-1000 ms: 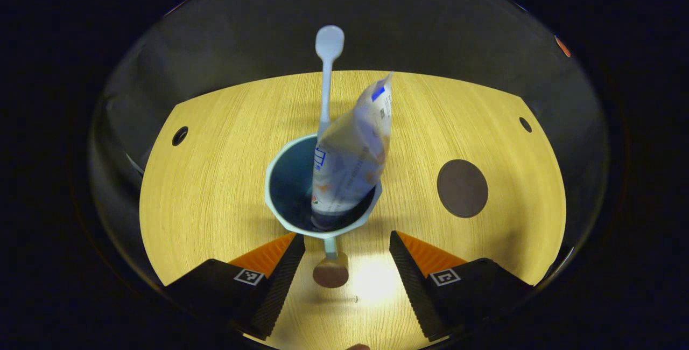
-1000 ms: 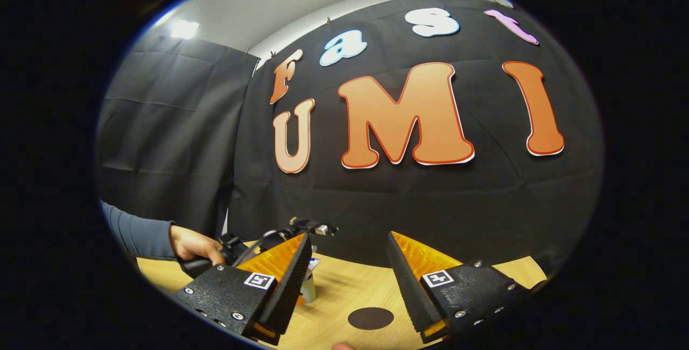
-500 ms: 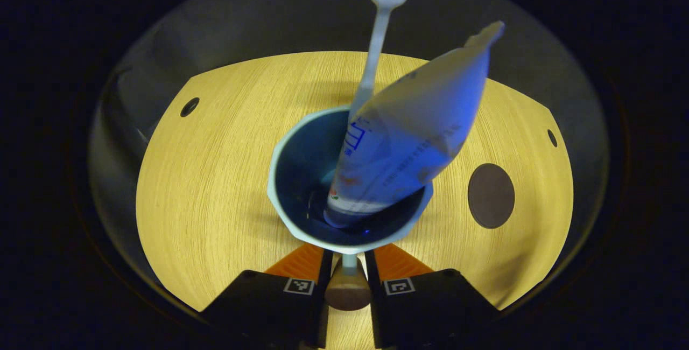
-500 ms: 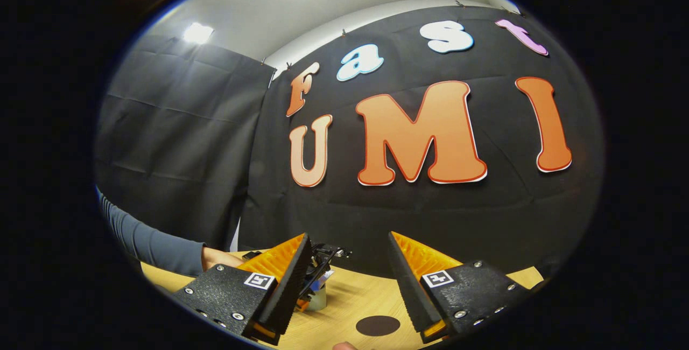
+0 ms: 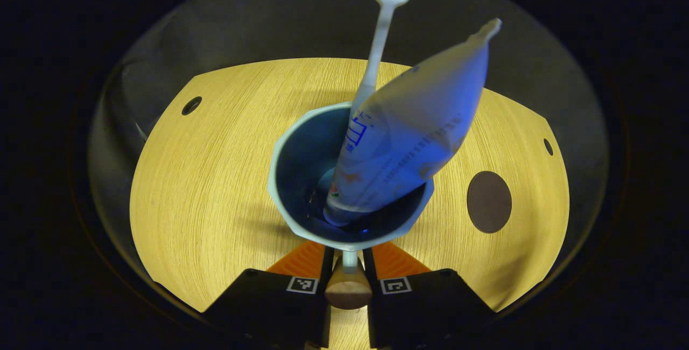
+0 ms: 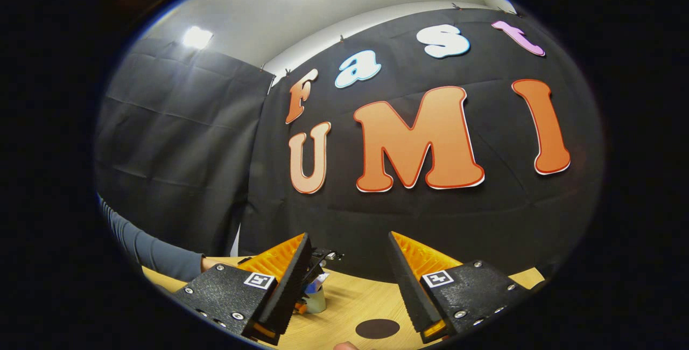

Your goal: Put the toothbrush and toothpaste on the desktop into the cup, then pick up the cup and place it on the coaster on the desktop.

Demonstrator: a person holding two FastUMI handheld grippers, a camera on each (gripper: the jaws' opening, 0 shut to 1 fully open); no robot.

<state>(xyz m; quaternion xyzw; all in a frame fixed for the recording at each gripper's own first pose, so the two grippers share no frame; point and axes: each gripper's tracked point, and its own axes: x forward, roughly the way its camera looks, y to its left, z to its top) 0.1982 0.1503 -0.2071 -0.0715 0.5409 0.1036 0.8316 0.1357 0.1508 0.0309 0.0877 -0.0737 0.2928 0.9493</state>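
Lifted slightly, cup (image 5: 301, 177) holds toothbrush (image 5: 379, 37), toothpaste (image 5: 409, 129); left fingers (image 5: 347, 264) pinch its handle; right fingers (image 6: 350, 280) gape.

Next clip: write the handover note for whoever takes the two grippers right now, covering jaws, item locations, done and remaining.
Left gripper: jaws closed on the cup's handle, near the brown knob at its end.
Right gripper: jaws open, empty, raised and facing the booth wall.
Toothbrush and toothpaste: both standing in the cup, leaning toward the far side.
Coaster: bare on the desktop, to the cup's right in the left gripper view.
Done: both items loaded, cup gripped.
Left: carry the cup over and set it on the coaster.
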